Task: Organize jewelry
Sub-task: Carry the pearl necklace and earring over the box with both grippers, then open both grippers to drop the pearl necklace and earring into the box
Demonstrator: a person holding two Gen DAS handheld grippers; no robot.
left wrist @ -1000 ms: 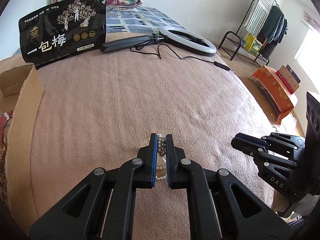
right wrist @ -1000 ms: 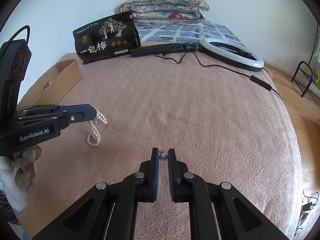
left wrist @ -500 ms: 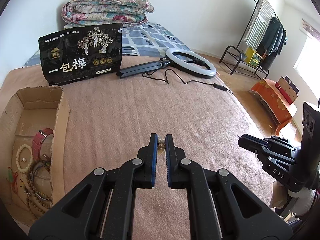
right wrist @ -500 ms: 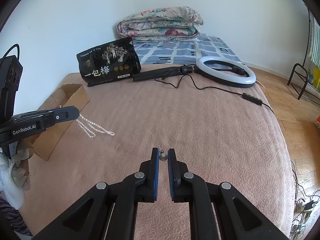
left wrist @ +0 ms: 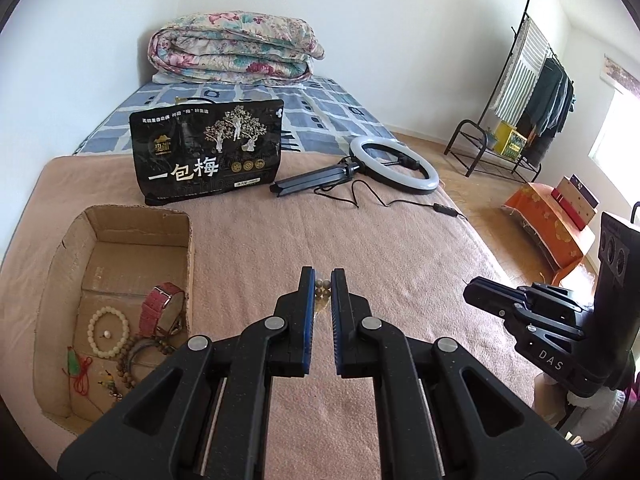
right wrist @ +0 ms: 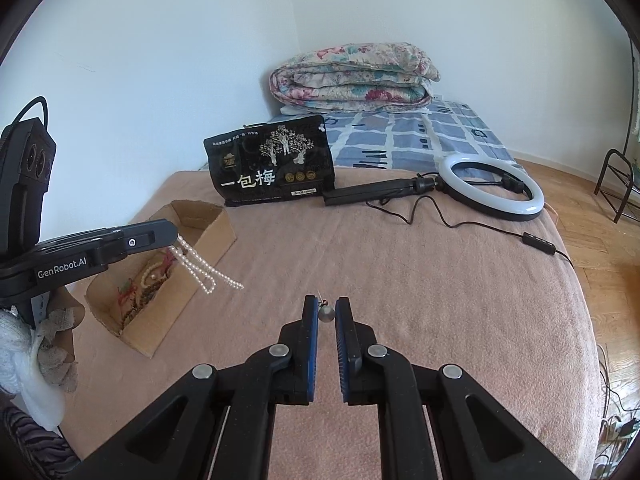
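Dangling from left hand-held gripper (right wrist: 170, 236), pearl necklace (right wrist: 204, 270); beside cardboard box (right wrist: 218, 236)

We see white walls (left wrist: 400, 20), a wood floor (right wrist: 600, 216), a clothes rack (left wrist: 532, 92) near a bright window (left wrist: 612, 136), and a folded quilt (left wrist: 232, 52) on the bed (left wrist: 280, 240).
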